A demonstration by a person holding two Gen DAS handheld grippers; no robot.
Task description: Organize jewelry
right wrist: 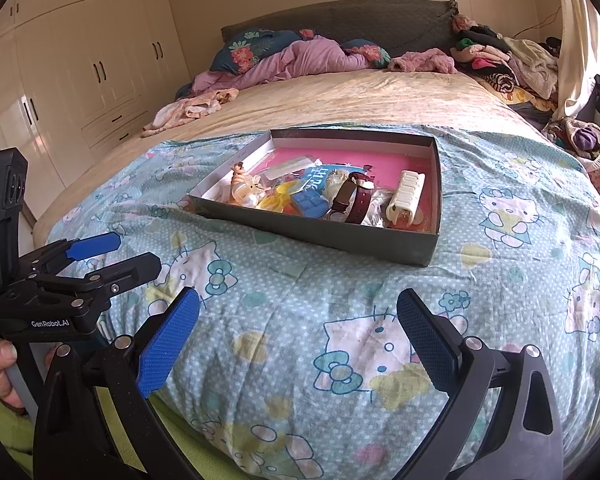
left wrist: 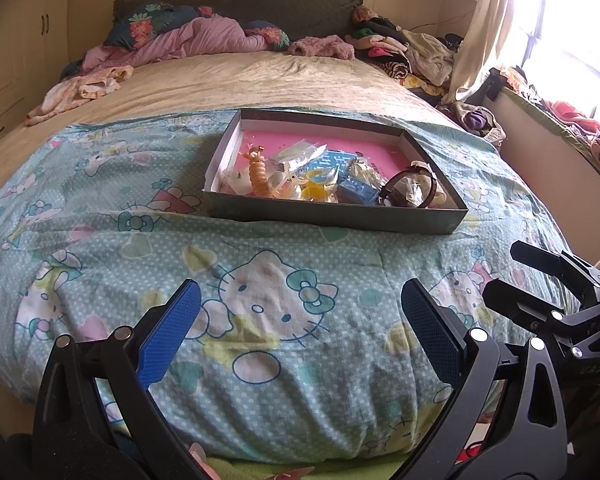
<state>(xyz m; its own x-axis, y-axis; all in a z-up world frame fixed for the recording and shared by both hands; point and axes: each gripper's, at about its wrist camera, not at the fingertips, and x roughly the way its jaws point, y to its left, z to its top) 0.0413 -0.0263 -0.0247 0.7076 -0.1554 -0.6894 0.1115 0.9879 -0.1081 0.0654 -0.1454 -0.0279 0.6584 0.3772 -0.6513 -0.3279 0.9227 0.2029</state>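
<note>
Heaped together in shallow dark-green cardboard box [right wrist: 320,236] on cartoon-print bed quilt [right wrist: 284,320]: brown-strapped wristwatch [right wrist: 354,198], cream plastic hair claw [right wrist: 406,196], small trinkets. Unsorted or just gathered, unclear. Left gripper [left wrist: 300,320], right gripper [right wrist: 298,320]: fingers wide, empty.

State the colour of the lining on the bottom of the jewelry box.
Pink: the box has a pink bottom lining, clearest in the right wrist view.
</note>
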